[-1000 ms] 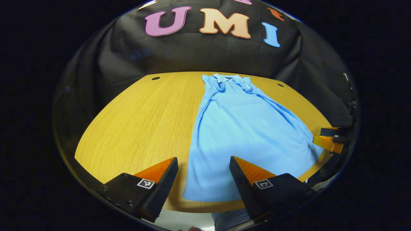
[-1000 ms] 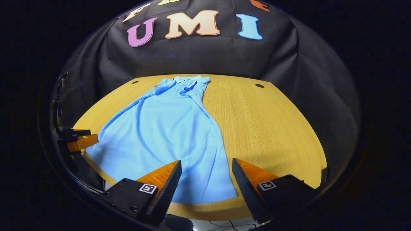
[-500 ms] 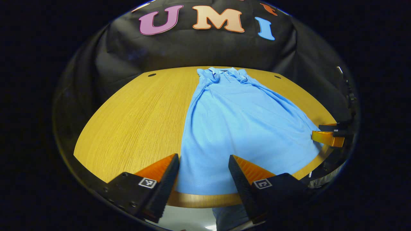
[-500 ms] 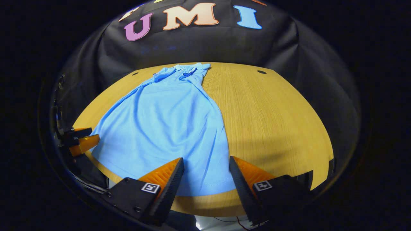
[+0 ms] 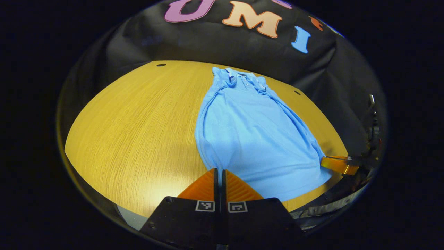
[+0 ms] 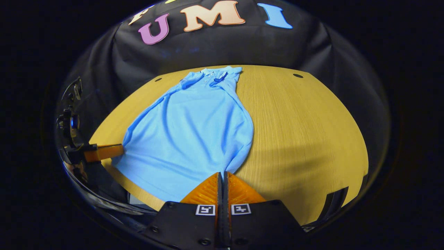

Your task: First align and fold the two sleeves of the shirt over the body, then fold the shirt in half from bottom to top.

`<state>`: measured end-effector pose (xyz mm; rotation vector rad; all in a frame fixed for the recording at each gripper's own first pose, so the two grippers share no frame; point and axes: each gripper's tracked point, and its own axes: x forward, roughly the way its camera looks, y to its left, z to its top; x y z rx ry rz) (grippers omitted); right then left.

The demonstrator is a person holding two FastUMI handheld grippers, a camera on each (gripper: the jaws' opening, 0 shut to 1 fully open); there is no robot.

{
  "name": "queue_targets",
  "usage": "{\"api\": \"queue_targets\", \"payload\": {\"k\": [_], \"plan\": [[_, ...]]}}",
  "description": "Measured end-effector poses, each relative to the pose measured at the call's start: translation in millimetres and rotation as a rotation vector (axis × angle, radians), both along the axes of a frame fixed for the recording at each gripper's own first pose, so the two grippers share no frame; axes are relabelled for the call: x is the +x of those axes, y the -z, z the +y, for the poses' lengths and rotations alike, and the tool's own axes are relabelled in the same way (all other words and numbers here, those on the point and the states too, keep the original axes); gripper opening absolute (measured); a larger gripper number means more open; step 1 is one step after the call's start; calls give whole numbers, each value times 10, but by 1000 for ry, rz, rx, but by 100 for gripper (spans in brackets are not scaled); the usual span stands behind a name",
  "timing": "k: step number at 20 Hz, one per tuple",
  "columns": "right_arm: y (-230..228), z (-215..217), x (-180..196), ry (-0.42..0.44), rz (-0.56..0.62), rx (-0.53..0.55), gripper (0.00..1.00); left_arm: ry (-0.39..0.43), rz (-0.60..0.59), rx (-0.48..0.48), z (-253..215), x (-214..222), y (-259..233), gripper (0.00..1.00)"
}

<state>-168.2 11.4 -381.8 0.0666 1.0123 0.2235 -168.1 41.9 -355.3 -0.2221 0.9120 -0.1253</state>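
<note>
Light blue polo shirt of soft knit fabric lies flat on a round wooden table with a yellow grain, its collar at the far edge near the black cloth wall and its hem at the near edge. Both sleeves are tucked in over the body, so the garment forms a long narrow shape that widens toward the hem.

In the left gripper view, the left gripper sits at the near left corner of the hem. Its two fingers are pressed together with no gap, and the fabric bunches up right at their tips, so they appear to pinch that corner. The right gripper shows far off at the right rim, touching the opposite hem corner.

In the right gripper view, the right gripper sits at the near right corner of the hem, fingers likewise squeezed together, with the cloth gathered and pulled into a fold at their tips. The left gripper shows small at the left rim, against the other corner.
</note>
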Motion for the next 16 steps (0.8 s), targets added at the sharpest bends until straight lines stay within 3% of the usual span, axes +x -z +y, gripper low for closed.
{"api": "queue_targets", "payload": {"k": [5, 16], "plan": [[-328, 105, 652, 28, -82, 38, 2, 17, -59, -13, 50, 589, -315, 0], [-469, 176, 1753, 120, -164, 74, 2, 48, -161, -54, 45, 1799, -649, 0]]}}
